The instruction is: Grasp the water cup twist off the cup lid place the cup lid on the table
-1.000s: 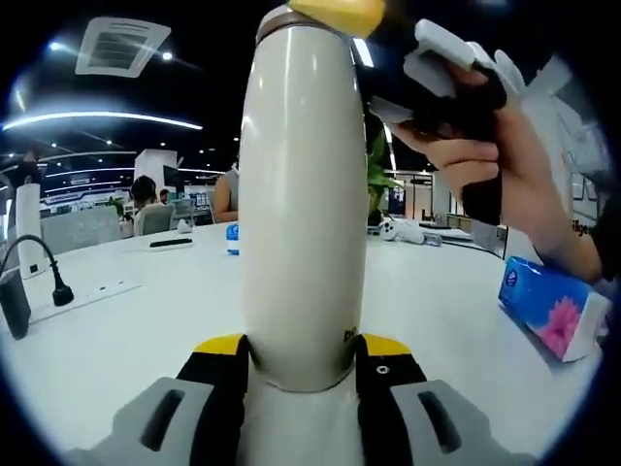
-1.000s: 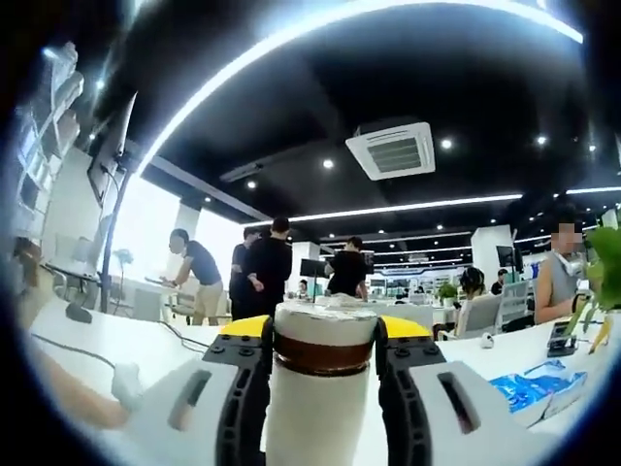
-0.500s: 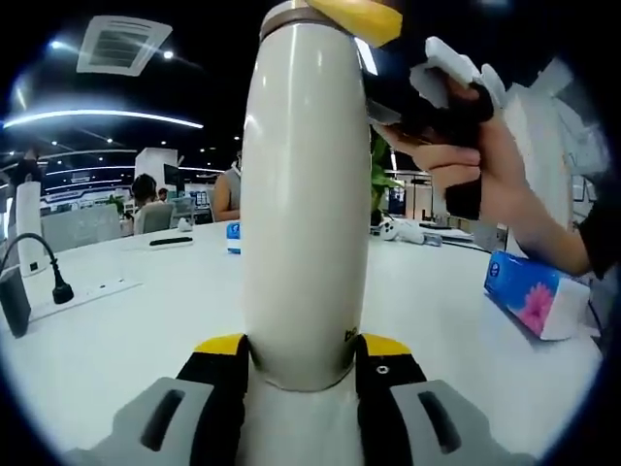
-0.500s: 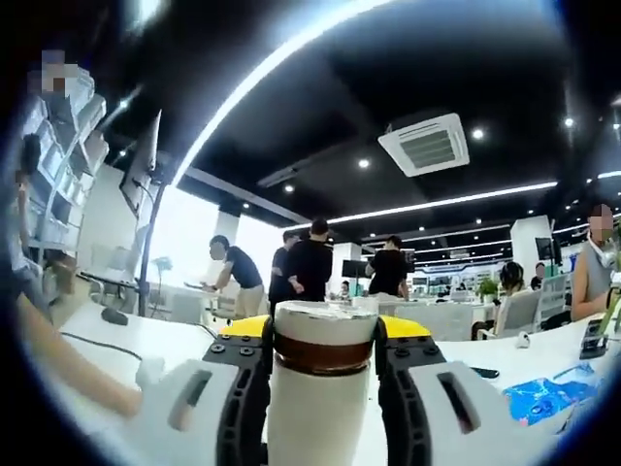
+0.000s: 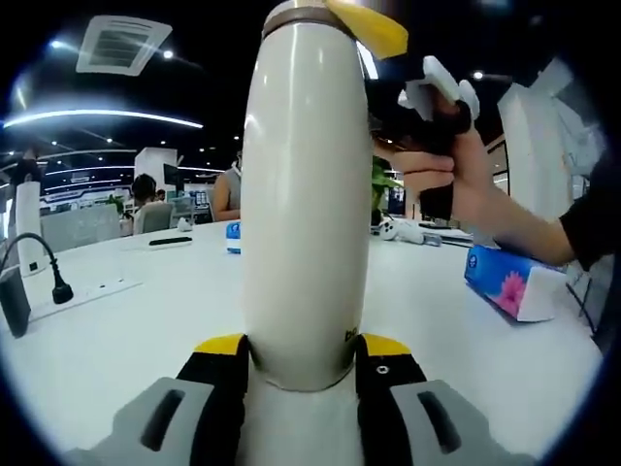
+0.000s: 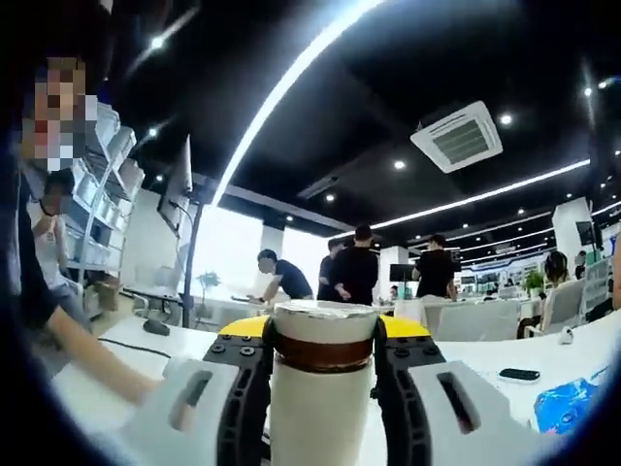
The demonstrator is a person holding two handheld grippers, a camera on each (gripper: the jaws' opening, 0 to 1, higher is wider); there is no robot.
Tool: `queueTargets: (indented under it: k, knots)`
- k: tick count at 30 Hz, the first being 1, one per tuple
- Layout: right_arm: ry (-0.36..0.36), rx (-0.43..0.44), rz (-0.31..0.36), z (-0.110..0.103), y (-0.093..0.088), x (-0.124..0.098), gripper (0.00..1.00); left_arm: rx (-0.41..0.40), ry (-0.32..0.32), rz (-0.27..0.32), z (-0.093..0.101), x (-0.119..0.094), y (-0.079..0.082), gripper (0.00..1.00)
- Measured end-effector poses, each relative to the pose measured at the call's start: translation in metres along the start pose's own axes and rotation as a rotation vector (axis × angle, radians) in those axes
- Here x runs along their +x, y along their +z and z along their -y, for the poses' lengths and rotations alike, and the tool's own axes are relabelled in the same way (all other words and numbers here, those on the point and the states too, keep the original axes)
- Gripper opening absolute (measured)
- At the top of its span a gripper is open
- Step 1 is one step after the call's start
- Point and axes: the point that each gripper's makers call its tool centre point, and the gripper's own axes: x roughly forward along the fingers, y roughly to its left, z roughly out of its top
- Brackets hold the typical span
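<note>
the water cup [image 5: 304, 204] stands upright on the white table [image 5: 116, 330], a tall cream bottle with a smooth, glossy, slightly bulging body. the left gripper [image 5: 303, 354] is clamped on its base, one yellow-tipped jaw pressed to each side just above the tabletop. the right gripper [image 6: 323, 340] is closed on the cup lid [image 6: 323, 321] at the top, its jaws squeezing both sides above the brown band [image 6: 323, 353] where lid meets body; in the left gripper view the same tool comes in from the right, held in a hand [image 5: 456, 170], with a yellow jaw tip against the neck.

the shell looks like rigid coated metal, so it should not dent or give, but the gloss makes it likely to slip or spin under the pads. the low hold on the widest stretch seems the right place to resist the twist. the lid is short and stiff, with little height to grip; a square squeeze is probably needed. whether the cup holds water, and so its weight, i cannot tell.

a small dark mark sits low on the body beside the right jaw, too small to read. on the right of the table lies a blue tissue pack [image 5: 505, 284] with a pink flower print; its writing is not legible.
</note>
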Motion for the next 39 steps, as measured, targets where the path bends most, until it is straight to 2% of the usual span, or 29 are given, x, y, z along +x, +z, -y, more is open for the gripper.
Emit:
queueTargets:
  k: [12,19,24,28,32,34,36,37,39]
  knots:
    - [0.172,0.127,0.034,0.004,-0.003,-0.001,0.44,0.0,-0.002,-0.001,0.0,0.0,-0.001,0.45]
    - [0.203,0.125,0.041,0.004,-0.004,0.0,0.44,0.0,-0.002,-0.001,-0.001,0.0,-0.001,0.45]
    - [0.191,0.106,0.032,0.003,-0.008,0.002,0.46,0.0,-0.002,-0.001,-0.001,0.0,-0.001,0.45]
    - [0.168,0.128,0.001,0.005,-0.017,0.002,0.57,0.0,-0.004,-0.001,-0.001,0.0,-0.002,0.45]
    - [0.119,0.129,-0.043,0.004,-0.029,-0.005,0.61,-0.001,-0.004,-0.003,-0.001,0.0,-0.002,0.45]
    - [0.066,0.083,-0.061,0.01,-0.031,-0.007,0.61,-0.001,-0.004,-0.003,-0.001,0.0,-0.003,0.45]
    - [0.047,0.075,-0.056,0.008,-0.028,-0.009,0.61,-0.001,-0.003,-0.003,-0.001,0.0,-0.003,0.45]
    - [0.015,0.06,-0.065,0.011,-0.029,-0.011,0.61,-0.001,-0.003,-0.003,-0.001,0.0,-0.003,0.45]
    - [0.004,0.055,-0.072,0.005,-0.031,-0.014,0.61,-0.001,-0.003,-0.003,-0.001,0.0,-0.003,0.45]
